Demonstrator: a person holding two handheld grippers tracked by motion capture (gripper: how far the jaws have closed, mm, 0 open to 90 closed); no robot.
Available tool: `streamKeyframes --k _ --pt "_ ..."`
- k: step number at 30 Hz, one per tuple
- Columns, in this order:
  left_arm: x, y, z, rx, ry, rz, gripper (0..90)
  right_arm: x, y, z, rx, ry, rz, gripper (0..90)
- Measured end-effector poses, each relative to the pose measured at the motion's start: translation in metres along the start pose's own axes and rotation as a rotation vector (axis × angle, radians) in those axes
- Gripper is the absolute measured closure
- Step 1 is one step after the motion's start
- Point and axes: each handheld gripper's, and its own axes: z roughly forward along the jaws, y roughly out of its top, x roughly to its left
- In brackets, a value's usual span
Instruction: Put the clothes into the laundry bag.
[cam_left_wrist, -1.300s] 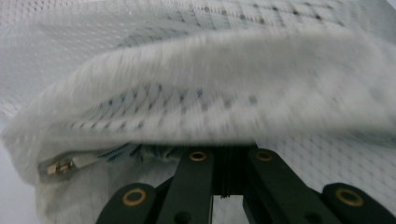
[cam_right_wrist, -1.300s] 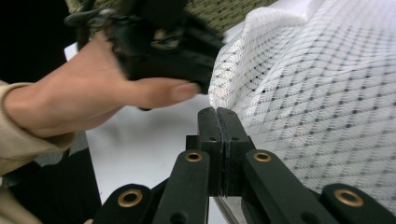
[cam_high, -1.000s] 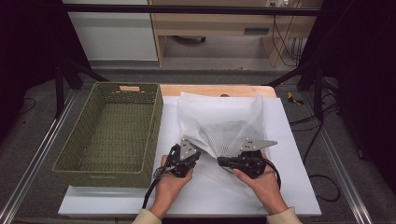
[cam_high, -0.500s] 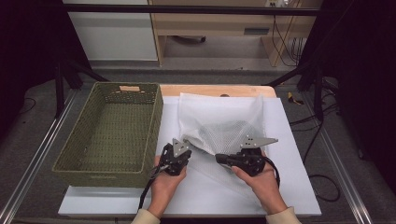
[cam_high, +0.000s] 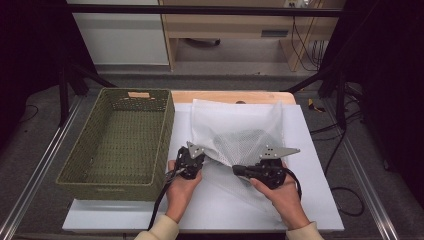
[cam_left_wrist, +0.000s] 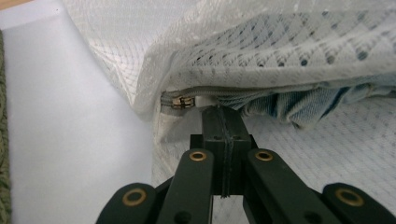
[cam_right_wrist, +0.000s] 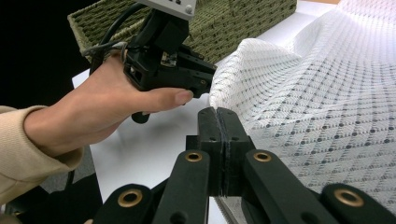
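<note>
Your left gripper (cam_left_wrist: 219, 114) is clamped on the mesh bag's (cam_high: 237, 132) zipper edge, your right gripper (cam_right_wrist: 218, 116) on its near edge; bag mid-board, basket (cam_high: 120, 142) at 9 o'clock, bare board (cam_high: 310, 150) at 3.

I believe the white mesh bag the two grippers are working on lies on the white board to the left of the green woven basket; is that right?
Not quite: the mesh bag lies on the white board to the right of the green woven basket, not to its left. The high view shows it, with both the left gripper and the right gripper at the bag's near edge.
</note>
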Motion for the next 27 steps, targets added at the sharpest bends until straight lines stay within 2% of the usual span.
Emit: streamKeyframes --k 3,5,9,15,19,21,27 --pt "0.002 0.004 0.004 -0.022 -0.031 -0.008 90.0 0.0 0.0 0.001 0.003 0.001 0.001 89.8" --pt "0.003 0.007 0.008 -0.03 -0.047 0.009 90.0 0.001 0.0 0.001 0.004 0.001 0.006 89.9" --pt "0.005 0.01 0.014 -0.059 -0.063 -0.003 90.0 0.0 -0.001 0.002 0.007 0.005 0.003 89.9" --pt "-0.002 0.018 0.021 -0.102 -0.091 -0.007 90.0 0.001 -0.002 0.004 0.015 0.011 -0.001 89.9" --pt "-0.009 0.022 0.023 -0.117 -0.11 0.026 90.0 0.001 -0.002 0.004 0.013 0.018 -0.001 89.9" --pt "-0.01 0.023 0.024 -0.122 -0.105 0.041 90.0 0.002 -0.002 0.004 0.016 0.023 -0.005 89.9" --pt "-0.007 0.029 0.034 -0.17 -0.132 -0.035 90.0 0.007 -0.004 0.006 0.033 0.04 -0.018 89.9"
